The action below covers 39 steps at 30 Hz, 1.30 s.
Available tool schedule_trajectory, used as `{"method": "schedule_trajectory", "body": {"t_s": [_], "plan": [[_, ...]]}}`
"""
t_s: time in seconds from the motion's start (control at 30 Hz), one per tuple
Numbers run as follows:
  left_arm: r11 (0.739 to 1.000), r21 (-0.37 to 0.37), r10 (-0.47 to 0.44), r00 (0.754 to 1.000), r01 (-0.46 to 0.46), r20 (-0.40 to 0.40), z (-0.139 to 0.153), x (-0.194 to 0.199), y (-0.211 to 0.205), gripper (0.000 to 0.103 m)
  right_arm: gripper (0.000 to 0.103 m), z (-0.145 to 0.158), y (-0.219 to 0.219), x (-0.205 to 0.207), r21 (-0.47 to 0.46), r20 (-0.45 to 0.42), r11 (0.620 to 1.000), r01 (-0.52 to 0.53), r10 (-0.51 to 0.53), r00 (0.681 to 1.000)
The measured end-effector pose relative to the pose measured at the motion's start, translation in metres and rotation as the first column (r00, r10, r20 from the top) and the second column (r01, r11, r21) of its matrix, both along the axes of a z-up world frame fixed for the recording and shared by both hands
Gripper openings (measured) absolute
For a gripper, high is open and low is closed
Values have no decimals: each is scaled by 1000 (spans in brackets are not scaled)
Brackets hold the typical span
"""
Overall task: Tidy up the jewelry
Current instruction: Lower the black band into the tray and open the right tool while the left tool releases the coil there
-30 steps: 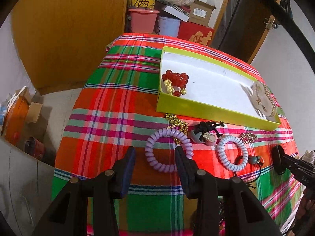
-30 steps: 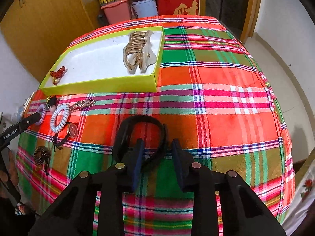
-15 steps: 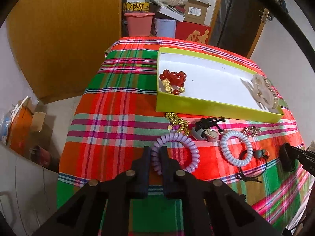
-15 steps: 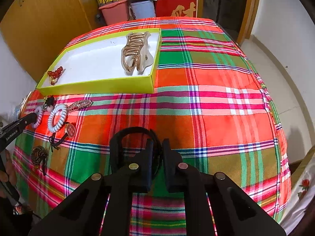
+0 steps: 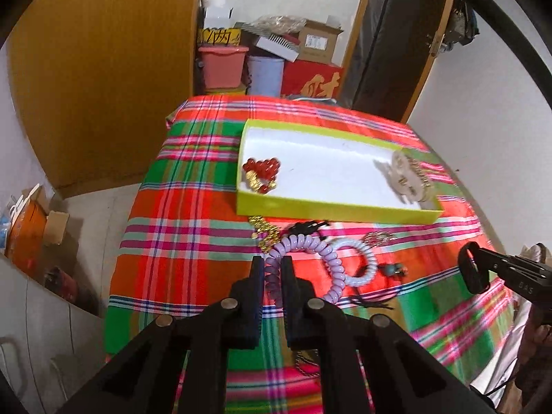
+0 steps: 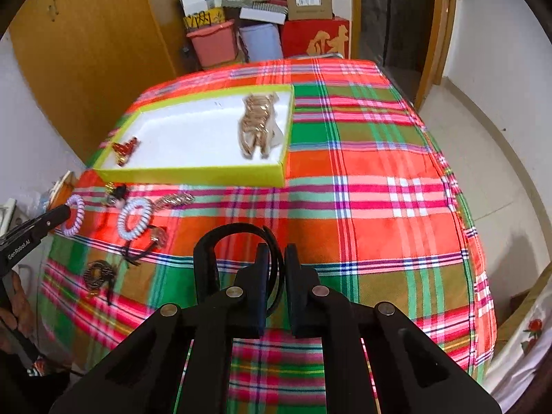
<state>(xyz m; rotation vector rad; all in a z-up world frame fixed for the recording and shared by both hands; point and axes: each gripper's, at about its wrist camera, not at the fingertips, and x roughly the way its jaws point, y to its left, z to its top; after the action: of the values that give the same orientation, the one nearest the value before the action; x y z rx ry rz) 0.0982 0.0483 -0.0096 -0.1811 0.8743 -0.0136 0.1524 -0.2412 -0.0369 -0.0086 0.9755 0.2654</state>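
My left gripper (image 5: 272, 269) is shut on the purple spiral hair tie (image 5: 310, 246), lifted above the plaid table. My right gripper (image 6: 276, 264) is shut on the black headband (image 6: 220, 238), held off the cloth. The yellow-green tray (image 5: 331, 212) holds a red bead bracelet (image 5: 261, 172) at its left end and a gold claw clip (image 6: 257, 127) at its right end. A white spiral hair tie (image 6: 134, 219), a gold chain (image 5: 264, 231), a gold clip (image 6: 174, 201) and dark hair ties (image 6: 100, 272) lie in front of the tray.
The plaid tablecloth (image 6: 362, 186) covers a small table that drops off on all sides. Boxes and buckets (image 6: 262, 24) are stacked behind it beside a wooden cabinet (image 5: 103, 69). My right gripper shows at the edge of the left wrist view (image 5: 472, 272).
Both grippers closed: the left on the purple hair tie, the right on the black headband. Both then rose and lifted their items off the cloth.
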Motion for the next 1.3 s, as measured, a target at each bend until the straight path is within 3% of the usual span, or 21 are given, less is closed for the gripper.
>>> {"method": "schedule_trajectory", "body": {"t_s": [0.23,0.57,1.0,1.3], "plan": [[1000,-7,-24,999,24,35,20,-8,-10,9,9,20,6,-8,31,47,999,-23,22,999],[999,-15,-36,998,37,41,25,5,-11,9,9,30,15,-5,31,72,998,-49,46,996],[999,1,-53,998,53,44,27,67,-6,9,9,38,49,43,19,110,994,-107,104,988],[998,32,-55,998,54,20,12,125,5,9,9,25,74,96,-1,97,993,-119,118,988]]}}
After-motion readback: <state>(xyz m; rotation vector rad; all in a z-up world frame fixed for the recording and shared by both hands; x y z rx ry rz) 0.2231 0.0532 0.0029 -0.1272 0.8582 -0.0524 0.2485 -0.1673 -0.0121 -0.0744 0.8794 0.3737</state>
